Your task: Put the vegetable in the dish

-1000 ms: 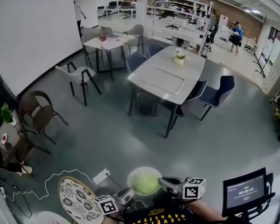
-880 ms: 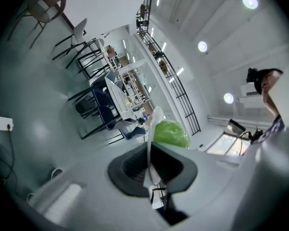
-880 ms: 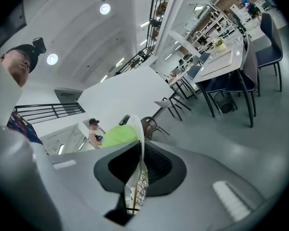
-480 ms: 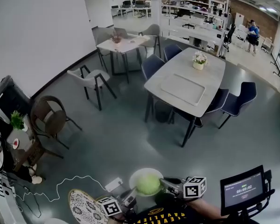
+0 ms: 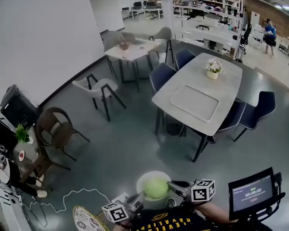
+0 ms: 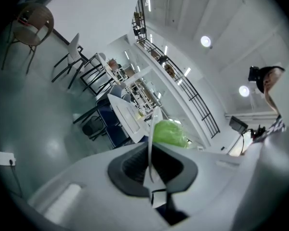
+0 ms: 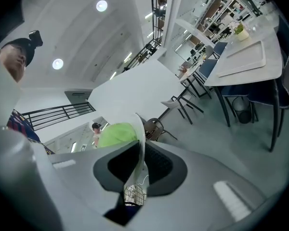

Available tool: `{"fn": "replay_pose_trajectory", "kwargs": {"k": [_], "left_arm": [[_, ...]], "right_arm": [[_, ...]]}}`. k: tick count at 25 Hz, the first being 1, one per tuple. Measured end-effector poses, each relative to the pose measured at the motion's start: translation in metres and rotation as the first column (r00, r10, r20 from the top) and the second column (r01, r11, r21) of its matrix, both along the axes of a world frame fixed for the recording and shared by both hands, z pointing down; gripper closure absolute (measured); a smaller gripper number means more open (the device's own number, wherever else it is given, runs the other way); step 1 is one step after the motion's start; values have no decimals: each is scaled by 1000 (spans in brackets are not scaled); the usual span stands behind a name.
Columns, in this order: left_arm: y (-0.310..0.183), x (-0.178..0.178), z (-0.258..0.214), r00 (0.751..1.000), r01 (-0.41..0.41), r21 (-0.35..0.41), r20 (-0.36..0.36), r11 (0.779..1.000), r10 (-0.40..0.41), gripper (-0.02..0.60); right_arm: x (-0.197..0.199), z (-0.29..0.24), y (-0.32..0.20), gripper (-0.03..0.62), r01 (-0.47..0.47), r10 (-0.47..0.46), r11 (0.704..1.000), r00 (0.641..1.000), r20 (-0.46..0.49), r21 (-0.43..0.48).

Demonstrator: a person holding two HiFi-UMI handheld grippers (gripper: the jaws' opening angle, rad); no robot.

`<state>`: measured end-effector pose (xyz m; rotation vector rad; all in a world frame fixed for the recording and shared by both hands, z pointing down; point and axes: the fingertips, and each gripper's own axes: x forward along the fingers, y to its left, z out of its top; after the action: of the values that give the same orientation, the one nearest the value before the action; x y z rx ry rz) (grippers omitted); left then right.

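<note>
Inside the dish point(image 5: 143, 180) lies a green vegetable point(image 5: 156, 187) — perhaps cabbage.

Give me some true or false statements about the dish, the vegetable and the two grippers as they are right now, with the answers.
1. The green vegetable lies in the white dish. True.
2. The left gripper is open and empty. False: it is shut on the dish's rim.
3. The right gripper clamps the dish's rim. True.
4. The dish rests on the long table. False: both grippers hold it up, well away from that table.
5. A flowerpot stands on the long table. True.
</note>
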<state>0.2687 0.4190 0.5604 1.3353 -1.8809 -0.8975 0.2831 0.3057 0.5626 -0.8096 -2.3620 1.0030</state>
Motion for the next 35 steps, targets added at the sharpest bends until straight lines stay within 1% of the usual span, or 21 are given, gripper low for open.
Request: {"fn": "replay_pose_trajectory", "kwargs": {"k": [7, 12, 14, 17, 20, 30, 32, 35], "left_arm": [[-36, -35, 3, 999, -33, -29, -3, 999, 32, 571], [-63, -58, 10, 994, -107, -31, -13, 994, 107, 571], [-73, -72, 13, 990, -139, -34, -18, 990, 139, 571], [-81, -102, 17, 983, -182, -21, -19, 983, 181, 571], [-78, -137, 17, 978, -210, -14, -20, 978, 209, 571], [-37, -285, 22, 970, -241, 1, -39, 970, 241, 571], [-37, -303, 22, 966, -256, 7, -43, 967, 256, 571], [-44, -316, 15, 955, -294, 14, -50, 956, 294, 571]], "right_arm": [[-27, 4, -36, 556, -50, 50, 998, 999, -1, -31], [-43, 10, -60, 556, -114, 114, 993, 993, -16, -26], [-54, 13, -69, 556, -146, 145, 989, 989, -23, -21], [-79, 17, -76, 556, -187, 186, 982, 982, -37, -14], [-111, 16, -72, 554, -216, 216, 976, 975, -48, -7], [-256, 19, -29, 554, -233, 234, 972, 969, -82, 23], [-272, 18, -28, 554, -247, 249, 969, 964, -90, 30], [-280, 10, -32, 554, -288, 290, 957, 952, -100, 39]]}}
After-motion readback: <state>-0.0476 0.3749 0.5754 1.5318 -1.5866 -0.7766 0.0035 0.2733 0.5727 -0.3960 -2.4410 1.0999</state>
